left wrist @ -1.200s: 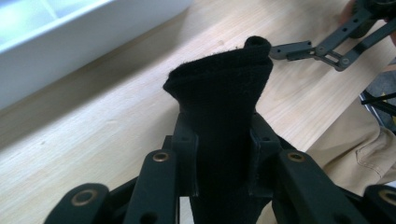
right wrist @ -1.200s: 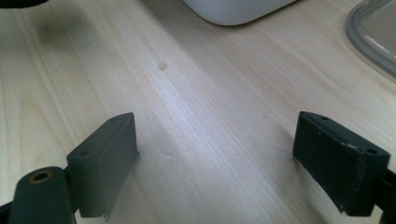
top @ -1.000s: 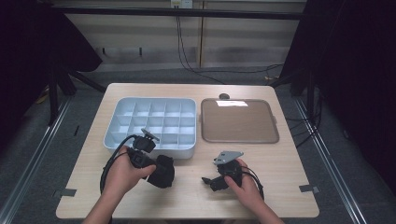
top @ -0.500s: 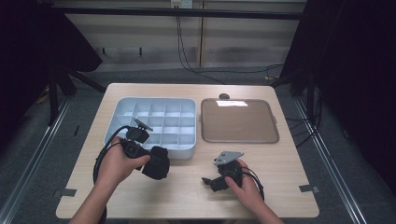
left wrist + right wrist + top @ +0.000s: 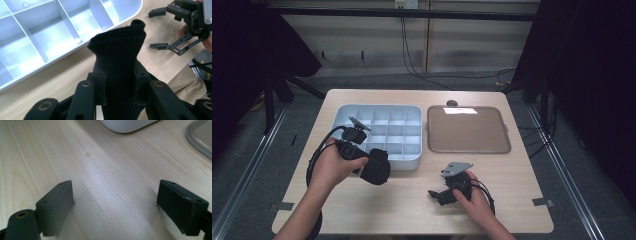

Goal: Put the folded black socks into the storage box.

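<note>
A black fabric piece like a folded sock (image 5: pixel 376 168) hangs just off the table, in front of the tray's near left corner. My left gripper (image 5: pixel 364 161) is shut on it. In the left gripper view the two jaws pinch the sock (image 5: pixel 117 50) from both sides, and its cuff end sticks out past my left gripper (image 5: pixel 119 85). My right gripper (image 5: pixel 436 196) rests low on the wood at the front right, open. Nothing but bare wood lies between its jaws in the right gripper view (image 5: pixel 115 205). It also appears at the upper right of the left gripper view (image 5: pixel 151 29).
A pale blue tray with several compartments (image 5: pixel 412 162) lies at the table's middle left; its cells (image 5: pixel 62 17) look bare. A flat brown lid with a clear rim (image 5: pixel 467 130) lies to its right. A small dark object (image 5: pixel 452 103) sits behind that lid.
My left gripper has carried the sock slightly left and farther from the person, closer to the tray's front wall. The right gripper has stayed in place, open.
</note>
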`<action>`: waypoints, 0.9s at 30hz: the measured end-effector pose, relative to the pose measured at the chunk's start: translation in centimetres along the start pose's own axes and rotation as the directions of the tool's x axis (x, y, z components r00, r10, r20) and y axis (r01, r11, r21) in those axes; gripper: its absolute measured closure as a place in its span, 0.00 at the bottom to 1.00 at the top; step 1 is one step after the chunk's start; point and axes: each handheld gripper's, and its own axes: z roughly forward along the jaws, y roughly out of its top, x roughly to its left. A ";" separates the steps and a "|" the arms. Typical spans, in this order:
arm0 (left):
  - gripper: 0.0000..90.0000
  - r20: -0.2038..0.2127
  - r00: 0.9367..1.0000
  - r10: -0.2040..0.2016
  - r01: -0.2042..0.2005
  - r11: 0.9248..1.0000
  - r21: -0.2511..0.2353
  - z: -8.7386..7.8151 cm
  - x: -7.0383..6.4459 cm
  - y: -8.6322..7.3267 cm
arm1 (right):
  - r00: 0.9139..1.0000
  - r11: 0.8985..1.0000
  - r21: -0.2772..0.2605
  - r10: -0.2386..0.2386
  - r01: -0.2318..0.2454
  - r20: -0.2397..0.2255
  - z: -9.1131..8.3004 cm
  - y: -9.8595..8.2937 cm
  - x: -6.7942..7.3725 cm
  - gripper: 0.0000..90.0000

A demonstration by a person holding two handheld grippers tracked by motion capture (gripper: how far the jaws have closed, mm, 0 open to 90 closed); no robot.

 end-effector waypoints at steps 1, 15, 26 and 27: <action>0.78 -0.014 1.000 0.002 -0.002 1.000 0.003 -0.1 0.0 0.1 | 1.000 1.000 0.000 -0.001 0.001 0.001 0.0 0.0 0.0 0.15; 0.77 -0.033 0.999 -0.027 0.026 0.999 -0.027 -2.2 1.4 1.1 | 1.000 1.000 -0.001 -0.002 0.002 0.000 0.0 0.0 0.0 0.15; 0.77 -0.077 0.995 -0.062 0.058 0.997 -0.058 -3.7 3.2 1.9 | 1.000 1.000 -0.001 -0.004 0.004 0.002 0.0 0.0 0.0 0.15; 0.77 -0.081 0.994 -0.068 0.063 0.996 -0.060 -3.8 3.4 1.9 | 1.000 1.000 -0.001 -0.003 0.003 0.001 0.0 0.0 0.0 0.15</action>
